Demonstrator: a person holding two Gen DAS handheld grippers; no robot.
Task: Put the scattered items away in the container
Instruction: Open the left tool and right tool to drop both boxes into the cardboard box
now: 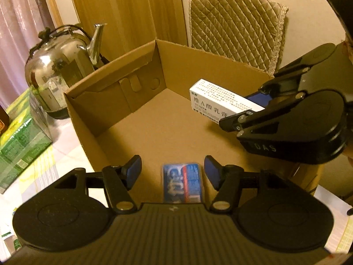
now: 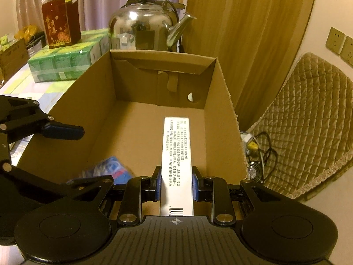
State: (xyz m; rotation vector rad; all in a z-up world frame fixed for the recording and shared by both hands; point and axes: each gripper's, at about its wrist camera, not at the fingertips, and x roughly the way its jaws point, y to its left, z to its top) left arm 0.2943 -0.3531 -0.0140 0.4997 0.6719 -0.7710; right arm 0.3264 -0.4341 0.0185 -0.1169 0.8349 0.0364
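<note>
An open brown cardboard box (image 2: 106,110) stands on the pale checked tablecloth (image 1: 66,145), just in front of a polished steel kettle (image 1: 59,68) and beside a green wrapped multipack of cartons (image 2: 64,64). The right gripper (image 2: 176,182) is inside the box's opening, jaws clamped on a long white printed carton (image 2: 176,154). The left gripper (image 1: 172,172) hangs over the near end, jaws apart and empty. A small blue-and-red packet (image 1: 182,182), blurred, shows over the box floor between them.

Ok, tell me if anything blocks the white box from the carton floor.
Nothing visible does: the right gripper holds the white box above bare carton floor; the blue packet lies beside it.
</note>
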